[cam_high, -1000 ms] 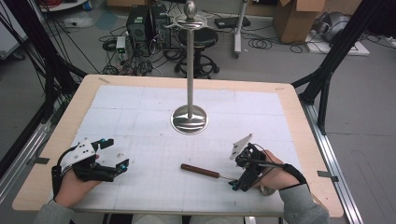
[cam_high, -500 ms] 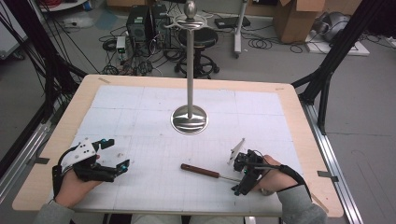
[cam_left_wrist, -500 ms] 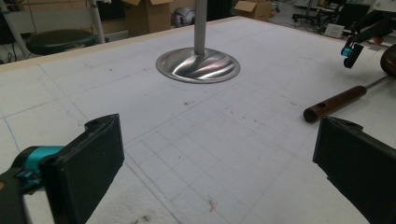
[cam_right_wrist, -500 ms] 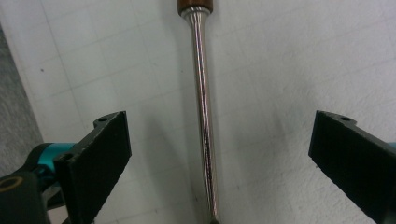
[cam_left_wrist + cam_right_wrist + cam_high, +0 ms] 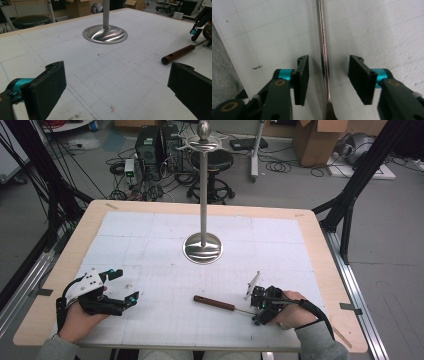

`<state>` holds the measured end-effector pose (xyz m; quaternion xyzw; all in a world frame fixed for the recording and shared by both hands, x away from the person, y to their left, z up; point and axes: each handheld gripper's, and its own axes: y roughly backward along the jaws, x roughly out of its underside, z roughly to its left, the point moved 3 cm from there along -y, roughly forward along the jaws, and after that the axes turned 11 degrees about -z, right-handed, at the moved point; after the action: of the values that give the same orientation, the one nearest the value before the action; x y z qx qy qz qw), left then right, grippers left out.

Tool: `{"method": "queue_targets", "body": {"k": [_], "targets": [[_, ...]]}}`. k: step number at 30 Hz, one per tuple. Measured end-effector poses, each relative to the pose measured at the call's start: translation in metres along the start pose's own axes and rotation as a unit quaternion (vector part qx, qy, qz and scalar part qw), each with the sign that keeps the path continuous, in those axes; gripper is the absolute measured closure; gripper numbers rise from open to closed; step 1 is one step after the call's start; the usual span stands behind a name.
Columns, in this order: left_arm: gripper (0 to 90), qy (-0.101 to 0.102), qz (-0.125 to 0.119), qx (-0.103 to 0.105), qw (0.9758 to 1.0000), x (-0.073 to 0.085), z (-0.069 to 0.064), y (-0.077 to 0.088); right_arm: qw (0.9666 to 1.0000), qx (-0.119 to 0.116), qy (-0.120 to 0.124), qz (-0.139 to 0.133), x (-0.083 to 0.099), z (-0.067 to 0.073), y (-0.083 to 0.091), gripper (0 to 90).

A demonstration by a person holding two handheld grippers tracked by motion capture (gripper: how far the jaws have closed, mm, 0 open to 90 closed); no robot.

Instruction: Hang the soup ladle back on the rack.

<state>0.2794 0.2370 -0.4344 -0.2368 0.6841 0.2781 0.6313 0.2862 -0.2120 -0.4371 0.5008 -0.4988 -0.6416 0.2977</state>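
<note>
Right gripper [image 5: 327,80] jaws just been closing, metal shaft [image 5: 323,50] between them, not yet pinched, left gripper [image 5: 117,87] released, wooden handle [image 5: 178,54] beyond its jaws

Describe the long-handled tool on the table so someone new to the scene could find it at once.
Start at the tall metal stand in the middle of the white gridded table, then look toward the near edge. The tool lies flat there, its thin metal shaft running between the right gripper jaws. Its dark wooden handle sets it apart.

A wood-handled utensil with a thin metal shank [image 5: 215,303] lies on the white gridded table mat [image 5: 150,245], in front of the tall metal stand [image 5: 202,247], between both grippers.
</note>
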Motion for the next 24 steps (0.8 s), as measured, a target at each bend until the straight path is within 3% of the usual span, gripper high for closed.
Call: {"method": "queue_targets", "body": {"k": [5,12,17,24], "targets": [[2.5,-0.004,0.001,-0.002,1.0,0.0001,0.0006,-0.0003,0.9999,0.0,0.008,0.008,0.0013,0.0043,0.002,67.1],[2.5,-0.002,0.003,-0.001,1.0,0.0004,0.0002,-0.0002,0.9999,-0.006,0.011,0.004,0.0038,0.0029,0.0025,72.3],[2.5,-0.001,0.007,0.002,1.0,0.0012,-0.0002,-0.0009,0.9995,-0.004,0.03,0.004,0.0036,0.0043,0.0025,83.7],[2.5,0.001,0.011,0.004,0.9999,0.0023,-0.0003,-0.0018,0.9986,-0.002,0.05,-0.018,0.008,0.0054,0.0035,84.4]]}}
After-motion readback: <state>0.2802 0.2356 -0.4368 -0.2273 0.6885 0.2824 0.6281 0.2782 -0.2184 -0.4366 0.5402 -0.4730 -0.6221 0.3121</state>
